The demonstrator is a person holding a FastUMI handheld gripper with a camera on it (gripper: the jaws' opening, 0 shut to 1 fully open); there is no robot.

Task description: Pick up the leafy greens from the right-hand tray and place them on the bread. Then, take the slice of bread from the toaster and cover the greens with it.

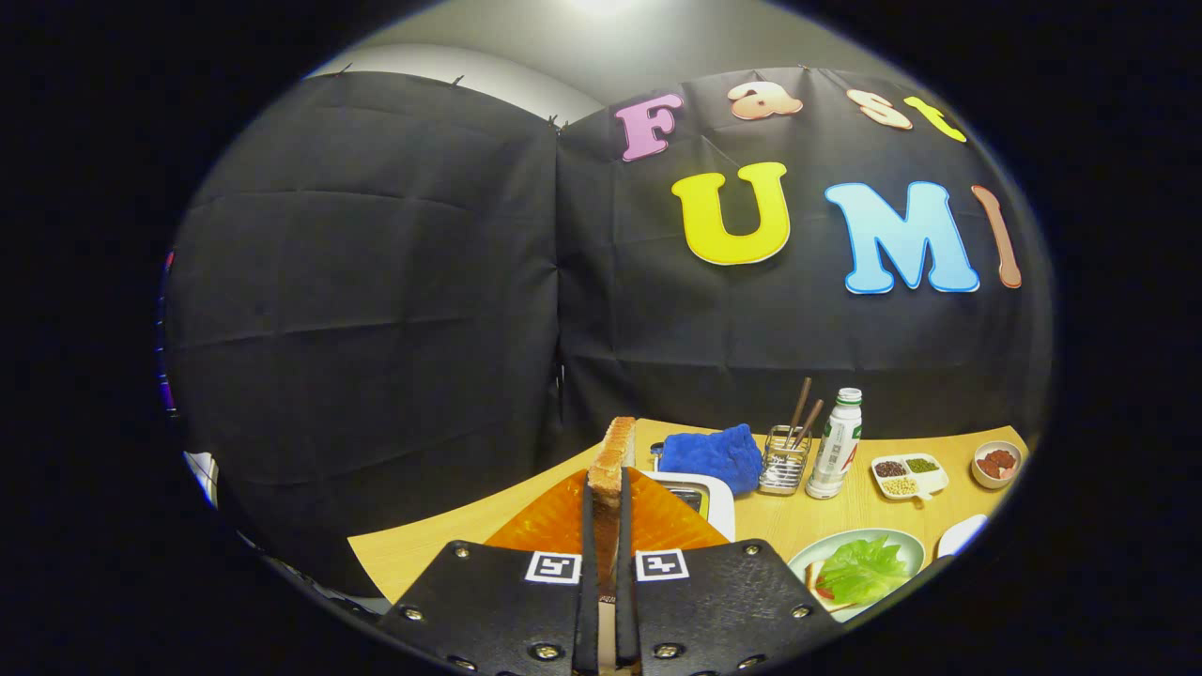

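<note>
- Right up close, the gripper [607, 563] has both fingers pressed flat against the slice of bread [611, 469], which stands on edge between them, crust poking up beyond the tips
- Just behind the slice sits the orange mat [554, 521], and the white toaster [706, 498] peeks out beside the right finger; the slice looks clear of its slot, so I'd call the lift done
- Off to the right of the fingers and low down, there's the plate [892, 538] with the leafy greens [864, 568] spread over the bottom bread [815, 575], something red tucked under the leaf
- Step in hand, by my reckoning: carry the slice across and lay it over the greens. Doing it well means keeping the squeeze gentle, swinging right, tipping the slice flat above the leaf, lining up the edges, and releasing only once it rests
- Watch the risk: a tilted drop could drag the leaf off
- Further back stand a blue cloth [714, 455], a wire holder with sticks [784, 460], a bottle [835, 446], a divided dish [906, 474] and a small bowl [995, 463]
</note>
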